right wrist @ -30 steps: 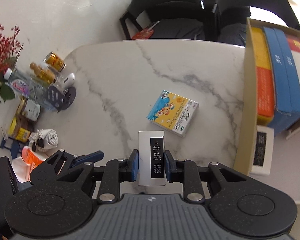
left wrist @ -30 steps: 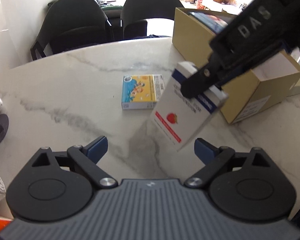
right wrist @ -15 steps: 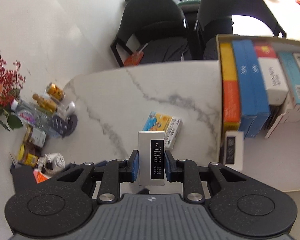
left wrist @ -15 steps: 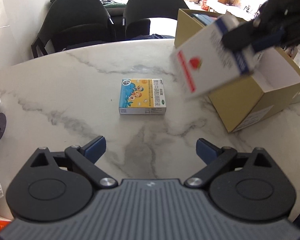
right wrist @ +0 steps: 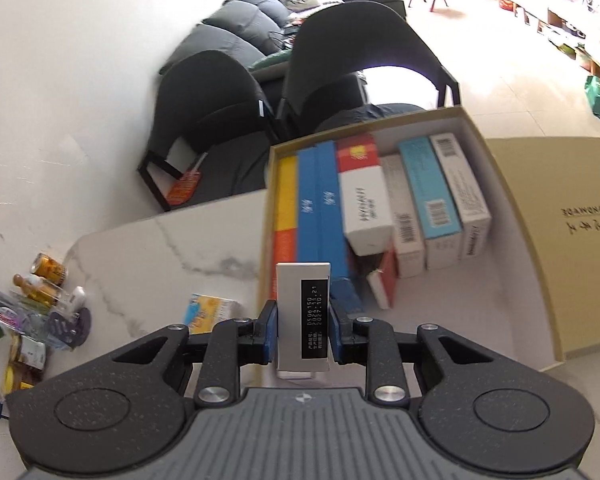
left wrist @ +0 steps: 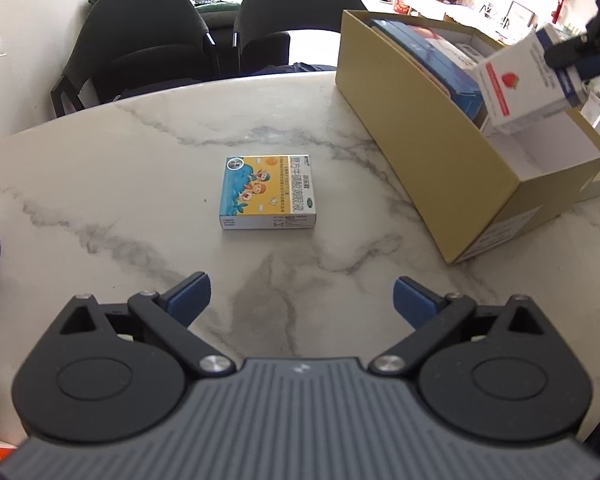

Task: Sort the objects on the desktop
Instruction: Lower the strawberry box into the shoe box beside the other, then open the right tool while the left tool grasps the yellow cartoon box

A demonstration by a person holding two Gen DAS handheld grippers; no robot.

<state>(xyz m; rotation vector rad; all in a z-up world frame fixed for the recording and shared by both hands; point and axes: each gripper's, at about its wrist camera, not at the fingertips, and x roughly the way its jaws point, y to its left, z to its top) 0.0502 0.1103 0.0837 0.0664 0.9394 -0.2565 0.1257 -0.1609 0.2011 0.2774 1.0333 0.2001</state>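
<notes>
Right gripper (right wrist: 303,336): clenched on a white box (right wrist: 290,320), pads pressing on its two sides near one end. Left gripper (left wrist: 302,296): spread wide, nothing in it, low over the table (left wrist: 100,200).

Seen from the left camera: white box up in the air at 2 o'clock, tilted, over the near end of the carton (left wrist: 420,140), touching nothing but the pads. Inside the carton: packs (right wrist: 380,200) side by side at the far end, bare floor at the near end. From the right camera, bare floor at about 2 o'clock from the held box.

Looks light and stiff, just thin card, likely hollow inside. Easy to dent, so no hard squeeze. Smooth sides too, and held at one end only, so might slip or swing. Best to go down slowly into the bare spot, next to the row, and only then let go.

One more pack, a small box (left wrist: 267,192), flat on the table at 12 o'clock from the left gripper, with the carton well apart at its 2 o'clock. Looks light and stiff as well. Low and flat, so best to come from above and pinch two opposite edges, gently, near the middle.
</notes>
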